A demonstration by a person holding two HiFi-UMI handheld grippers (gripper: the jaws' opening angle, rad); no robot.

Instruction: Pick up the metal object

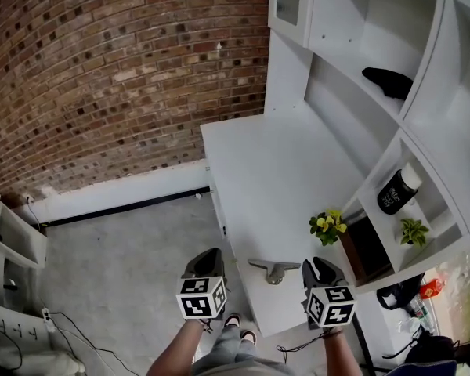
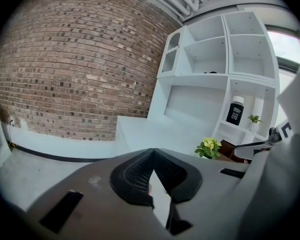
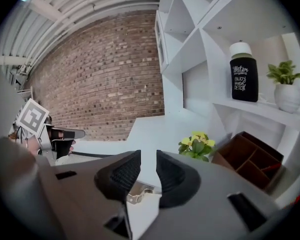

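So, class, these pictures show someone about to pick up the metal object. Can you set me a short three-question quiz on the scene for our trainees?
1. True or false: the left tongs are shut and the right tongs are open.
2. What stands on the same shelf as the black bottle? A. a small green plant B. a red cup C. a stack of books
3. Fill the gap: the flowers near the metal object are ____.

Key: 1 true; 2 A; 3 yellow.
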